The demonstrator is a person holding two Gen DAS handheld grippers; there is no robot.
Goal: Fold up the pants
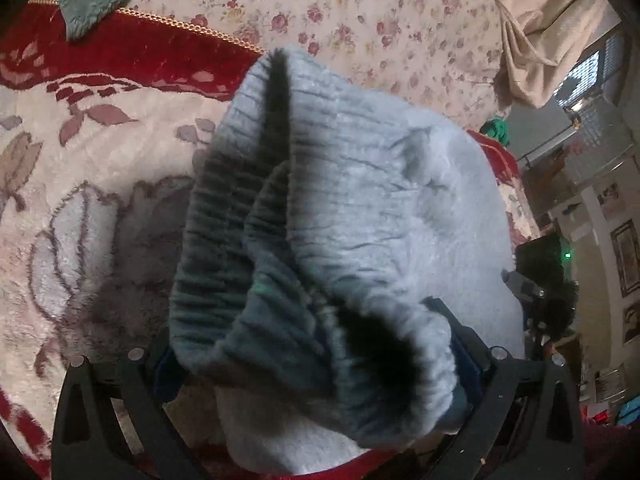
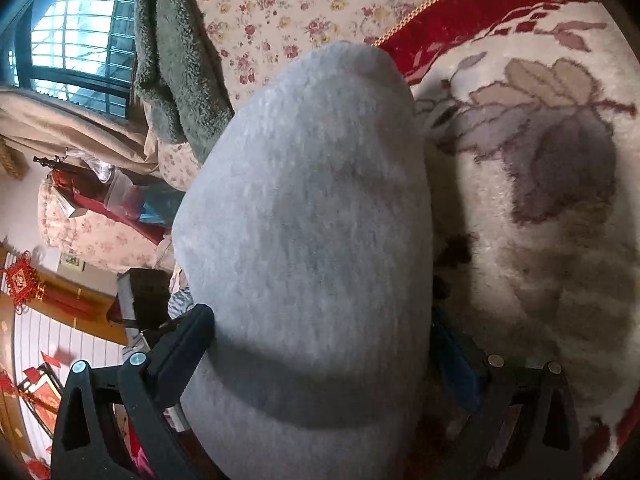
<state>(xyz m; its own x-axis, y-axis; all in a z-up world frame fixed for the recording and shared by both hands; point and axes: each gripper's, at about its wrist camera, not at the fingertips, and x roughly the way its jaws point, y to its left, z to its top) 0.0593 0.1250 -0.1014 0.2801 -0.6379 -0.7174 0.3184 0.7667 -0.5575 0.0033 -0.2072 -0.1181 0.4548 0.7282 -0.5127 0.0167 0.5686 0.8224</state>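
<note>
Light grey fleece pants [image 1: 360, 184] fill the left wrist view, lifted above the bed. Their ribbed elastic waistband [image 1: 240, 264] is bunched and gaping open toward the camera. My left gripper [image 1: 320, 360] is shut on this bunched waistband, with fabric packed between its black fingers [image 1: 168, 368]. In the right wrist view a smooth grey bulge of the pants [image 2: 312, 200] hangs forward over the bed. My right gripper [image 2: 320, 348] is shut on that thick fabric, which hides its fingertips.
Underneath lies a plush cream and red blanket [image 1: 80, 184] with leaf patterns, on a rose-print sheet [image 1: 360, 8]. A green fleece garment [image 2: 176, 60] lies at the far edge. Beige curtains [image 1: 552, 40] and a barred window [image 2: 80, 32] stand beyond the bed. A black device with a green light [image 1: 544, 256] sits beside the pants.
</note>
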